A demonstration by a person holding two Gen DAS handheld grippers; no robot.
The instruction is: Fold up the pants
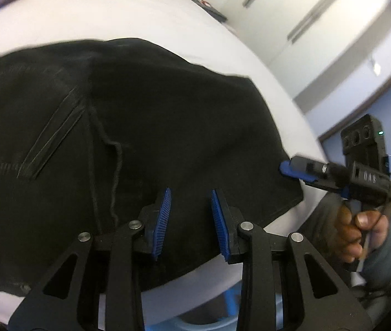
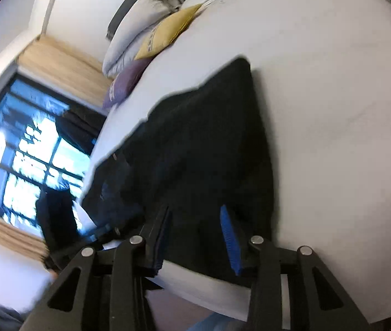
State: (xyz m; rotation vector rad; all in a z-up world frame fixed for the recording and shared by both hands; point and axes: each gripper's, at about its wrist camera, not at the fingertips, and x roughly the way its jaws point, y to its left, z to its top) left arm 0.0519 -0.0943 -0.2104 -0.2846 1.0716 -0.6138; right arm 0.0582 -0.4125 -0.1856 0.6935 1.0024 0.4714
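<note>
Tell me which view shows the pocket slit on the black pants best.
Left wrist view. The pocket slit sits sharp on the pants, with its stitched edges readable as a diagonal line. The right wrist view shows the same pants only as a dark, motion-blurred mass on the bed; no pocket can be made out there.

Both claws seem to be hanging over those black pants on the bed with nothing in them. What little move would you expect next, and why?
Probably lowering the left gripper onto the near edge of the black pants and pinching it. Its jaws stand apart above the cloth with nothing between them, the right gripper is likewise open at the far corner, and the pants lie flat on the white bed.
</note>
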